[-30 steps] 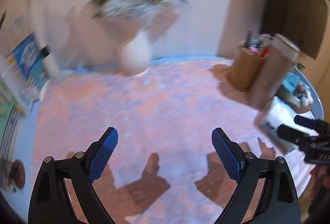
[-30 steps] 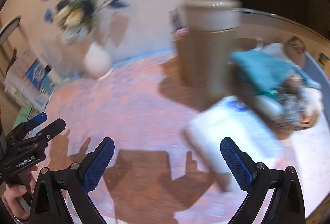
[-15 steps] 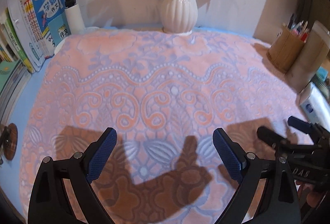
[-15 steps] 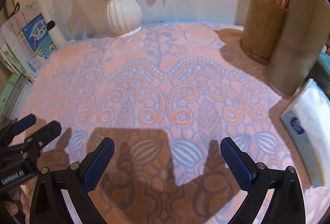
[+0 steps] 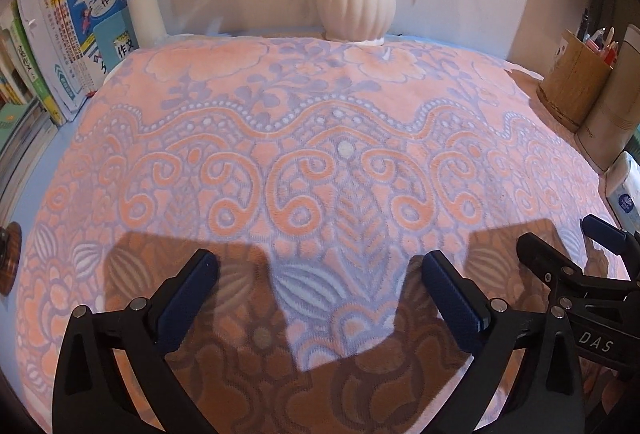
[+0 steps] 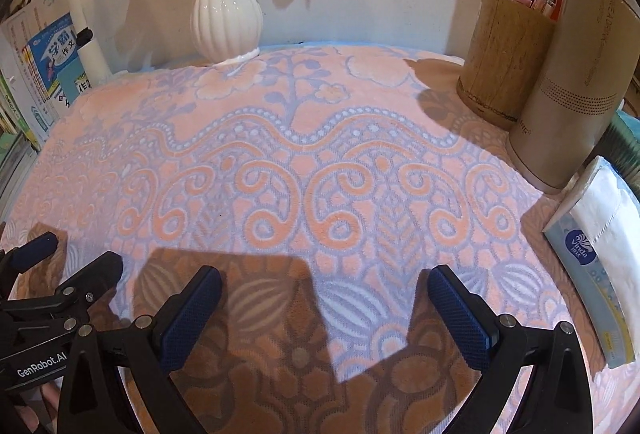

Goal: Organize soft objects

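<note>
Beneath both claws, lowered since a second ago: patterned towel (image 5: 320,154) spread flat on bench; left claw (image 5: 320,298) and right claw (image 6: 324,310) agape, empty, poised for folding.

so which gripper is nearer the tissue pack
Right. The right gripper sits just left of the tissue pack; the left gripper is farther left, beyond the right one.
</note>
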The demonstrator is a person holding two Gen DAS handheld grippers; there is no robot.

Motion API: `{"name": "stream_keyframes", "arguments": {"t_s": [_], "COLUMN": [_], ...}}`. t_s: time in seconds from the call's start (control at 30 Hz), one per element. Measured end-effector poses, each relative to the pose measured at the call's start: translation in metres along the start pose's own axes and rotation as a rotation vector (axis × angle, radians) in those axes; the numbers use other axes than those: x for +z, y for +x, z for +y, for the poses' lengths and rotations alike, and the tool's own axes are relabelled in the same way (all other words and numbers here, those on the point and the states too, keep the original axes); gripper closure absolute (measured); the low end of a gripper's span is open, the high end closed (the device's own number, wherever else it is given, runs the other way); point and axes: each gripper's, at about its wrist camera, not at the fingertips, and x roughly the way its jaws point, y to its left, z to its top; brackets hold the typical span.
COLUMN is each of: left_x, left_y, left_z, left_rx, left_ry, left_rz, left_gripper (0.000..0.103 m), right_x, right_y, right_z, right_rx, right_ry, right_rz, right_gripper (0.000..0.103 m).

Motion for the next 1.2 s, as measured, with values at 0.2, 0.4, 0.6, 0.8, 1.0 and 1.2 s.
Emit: {"name": "stream_keyframes", "arguments": {"t_s": [0.2, 0.4, 0.6, 0.8, 1.0, 1.2], "left_x": [0.0006, -0.0001, -0.0002, -0.0003, -0.0004, -0.0003], "left_y": [0.0010, 0.0005, 0.0006, 0.0006, 0.0006, 0.0007], "left_z": [0.0005, 0.0002, 0.0002, 0.0001, 0.0001, 0.0003], "left_rx": [0.003, 0.004, 0.004, 0.004, 0.004, 0.004], "left_ry": [0.005, 0.004, 0.003, 0.003, 0.003, 0.002], "left_rz": [0.000, 0.000, 0.000, 0.000, 0.000, 0.000], "left_gripper": [0.000, 0.000, 0.000, 0.000, 0.000, 0.000], "right_x": [0.0005, 0.0001, 0.0002, 0.0000, -0.0002, -0.0004], "right_y": [0.0009, 0.0003, 0.0003, 0.0005, 0.0007, 0.0008], "right_z": [-0.0015, -0.0026, -0.0022, -0.0024, -0.0024, -0.0025], "right_rx": [0.008, 0.015, 0.015, 0.015, 0.015, 0.015], "right_ry": [0.005, 0.011, 0.011, 0.011, 0.011, 0.011], "right_rz": [-0.002, -0.003, -0.003, -0.003, -0.003, -0.003], "right_gripper": [0.000, 0.000, 0.000, 0.000, 0.000, 0.000]}}
